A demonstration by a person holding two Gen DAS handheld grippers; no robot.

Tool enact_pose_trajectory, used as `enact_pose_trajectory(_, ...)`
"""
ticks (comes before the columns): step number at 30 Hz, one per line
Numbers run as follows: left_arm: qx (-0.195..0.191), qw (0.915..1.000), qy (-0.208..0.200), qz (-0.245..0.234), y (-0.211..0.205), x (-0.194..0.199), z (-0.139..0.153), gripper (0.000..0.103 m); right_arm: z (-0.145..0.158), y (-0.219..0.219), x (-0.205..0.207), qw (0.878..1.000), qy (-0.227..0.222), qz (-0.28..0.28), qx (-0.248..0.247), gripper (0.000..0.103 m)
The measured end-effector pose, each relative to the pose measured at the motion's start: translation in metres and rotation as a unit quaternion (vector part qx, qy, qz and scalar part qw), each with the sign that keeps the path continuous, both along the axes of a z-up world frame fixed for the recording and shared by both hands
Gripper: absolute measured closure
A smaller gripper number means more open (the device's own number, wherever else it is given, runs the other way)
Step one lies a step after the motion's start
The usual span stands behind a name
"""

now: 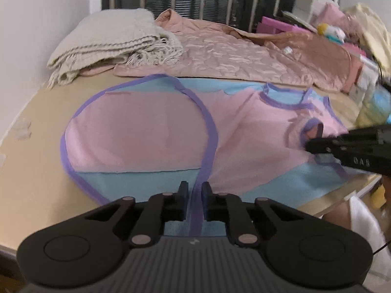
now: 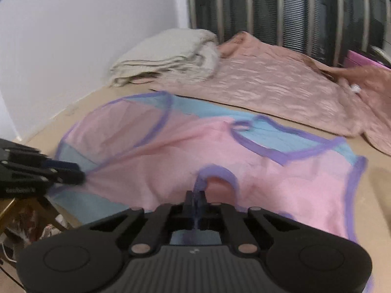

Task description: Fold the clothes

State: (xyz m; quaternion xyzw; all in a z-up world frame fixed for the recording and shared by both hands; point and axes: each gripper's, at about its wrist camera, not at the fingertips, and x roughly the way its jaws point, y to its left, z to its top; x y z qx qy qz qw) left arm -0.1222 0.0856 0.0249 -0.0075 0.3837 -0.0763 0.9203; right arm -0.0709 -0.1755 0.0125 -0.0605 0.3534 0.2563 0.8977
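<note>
My left gripper (image 1: pixel 195 190) nearly closed around the purple trim of a pink-and-blue garment (image 1: pixel 151 134), my right gripper (image 2: pixel 195 196) clamped shut on the purple-edged armhole, both at the near edge of a tan tabletop (image 1: pixel 36 127). The garment lies spread flat across the table, pink panels over blue, purple binding round neckline and hem. Beyond it lie a crumpled peach quilted cloth (image 1: pixel 220 56) and a folded cream fringed blanket (image 1: pixel 110 41), against a white wall (image 2: pixel 73 36) and dark slatted backdrop.
</note>
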Motion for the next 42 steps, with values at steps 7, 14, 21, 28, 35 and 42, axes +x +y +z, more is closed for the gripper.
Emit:
enact_pose_trajectory(7, 0.008, 0.9969, -0.043, -0.066, 0.004, -0.021, 0.011, 0.070, 0.020, -0.039, -0.035, 0.996, -0.057, 0.072, 0.023, 0.083)
enact_pose_trajectory(14, 0.071, 0.9899, -0.026, -0.120, -0.007, -0.021, 0.000, 0.090, 0.001, -0.031, -0.044, 0.993, -0.054, 0.107, -0.024, 0.101)
enact_pose_trajectory(21, 0.058, 0.9899, -0.057, -0.117, 0.003, -0.032, 0.007, 0.084, 0.007, -0.047, -0.063, 0.991, -0.074, 0.107, -0.016, 0.098)
enact_pose_trajectory(28, 0.148, 0.9554, -0.119, -0.226, -0.020, -0.062, 0.002, 0.066, 0.001, -0.031, -0.081, 0.964, -0.133, 0.217, -0.080, 0.071)
enact_pose_trajectory(35, 0.185, 0.9367, -0.088, -0.284, -0.026, -0.059, -0.020, 0.066, -0.011, -0.022, -0.076, 0.949, -0.120, 0.269, -0.112, 0.078)
enact_pose_trajectory(42, 0.203, 0.9269, -0.115, -0.294, -0.026, -0.074, -0.014, 0.077, -0.005, -0.036, -0.089, 0.949, -0.095, 0.285, -0.097, 0.103)
